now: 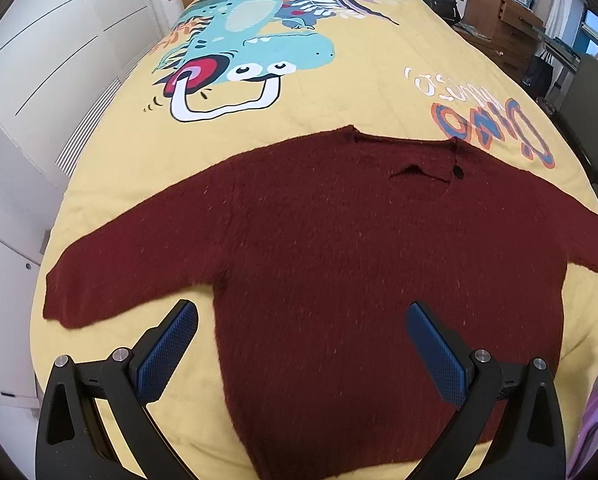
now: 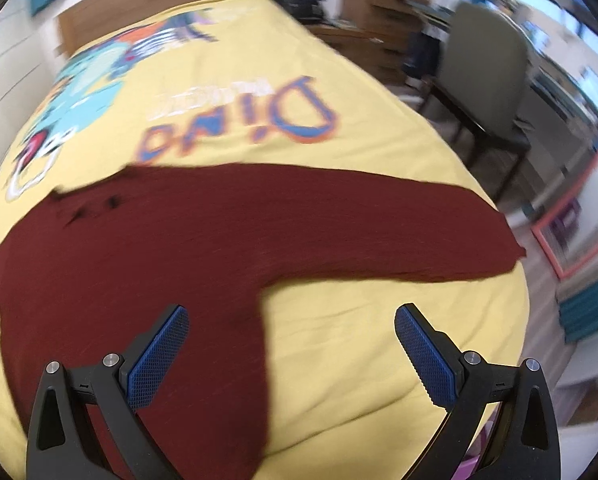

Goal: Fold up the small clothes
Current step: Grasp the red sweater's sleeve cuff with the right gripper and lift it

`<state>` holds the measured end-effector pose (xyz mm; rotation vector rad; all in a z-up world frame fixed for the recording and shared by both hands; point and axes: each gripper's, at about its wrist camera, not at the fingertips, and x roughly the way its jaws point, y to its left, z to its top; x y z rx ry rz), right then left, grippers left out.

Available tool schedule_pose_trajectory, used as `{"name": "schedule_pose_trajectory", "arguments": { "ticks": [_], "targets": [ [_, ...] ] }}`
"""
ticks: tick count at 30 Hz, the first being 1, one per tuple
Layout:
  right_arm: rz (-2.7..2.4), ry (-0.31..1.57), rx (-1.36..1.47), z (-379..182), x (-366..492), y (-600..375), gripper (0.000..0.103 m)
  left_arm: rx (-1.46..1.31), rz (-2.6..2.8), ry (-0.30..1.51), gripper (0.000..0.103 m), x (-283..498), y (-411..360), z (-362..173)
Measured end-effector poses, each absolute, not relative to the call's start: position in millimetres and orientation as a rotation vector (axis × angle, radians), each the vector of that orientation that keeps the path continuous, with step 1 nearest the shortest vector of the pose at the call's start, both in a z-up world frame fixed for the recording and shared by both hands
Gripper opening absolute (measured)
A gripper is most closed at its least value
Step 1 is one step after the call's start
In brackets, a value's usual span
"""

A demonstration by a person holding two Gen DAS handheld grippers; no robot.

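Maroon sweater (image 1: 319, 248) flat, grippers clear.

- Both views are bright and evenly lit, with soft, faint shadows.
- Daylight enters through the windows (image 2: 571, 52) at the right.
- The left wrist view is sharp.
- The right wrist view is motion-blurred throughout.
- Fisheye distortion bends the edges; corners are vignetted black.

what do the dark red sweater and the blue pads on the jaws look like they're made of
The sweater looks like a fuzzy knit, probably wool or acrylic: matte, with a hazy nap and faint vertical ribs near the hem. The pads look like rubber or soft plastic with a fine cross-hatched grip texture, set in smooth black, likely plastic, fingers. Exact materials can't be confirmed by sight.
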<state>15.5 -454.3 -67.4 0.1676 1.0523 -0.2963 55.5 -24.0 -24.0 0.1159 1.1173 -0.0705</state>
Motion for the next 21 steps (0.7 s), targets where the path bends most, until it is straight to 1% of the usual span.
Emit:
{"name": "schedule_pose_trajectory", "arguments": {
  "ticks": [5, 9, 13, 19, 20, 21],
  "targets": [
    [-0.444, 1.064, 0.297, -97.8, 26.1, -536.2, 0.102, 0.097, -0.076, 1.136, 0.102, 78.7, -27.8, -40.2],
    [-0.569, 1.090, 0.487, -141.5, 28.5, -614.1, 0.102, 0.079, -0.037, 1.187, 0.102, 92.2, -23.0, -63.1],
    [-0.703, 1.106, 0.597, -175.6, 18.0, -670.1, 0.102, 0.056, -0.020, 1.242, 0.102, 99.1, -12.4, -88.0],
    [-0.765, 1.084, 0.677, -194.8, 14.3, -706.6, 0.102, 0.049, 0.005, 1.277, 0.102, 97.7, 6.2, -108.0],
    [-0.759, 1.082, 0.682, -196.4, 16.4, -712.1, 0.101, 0.051, 0.009, 1.282, 0.102, 97.8, 8.6, -110.9],
    [-0.754, 1.086, 0.679, -196.8, 19.9, -712.6, 0.097, 0.051, 0.013, 1.289, 0.102, 97.8, 10.7, -113.3]
  ]
}}
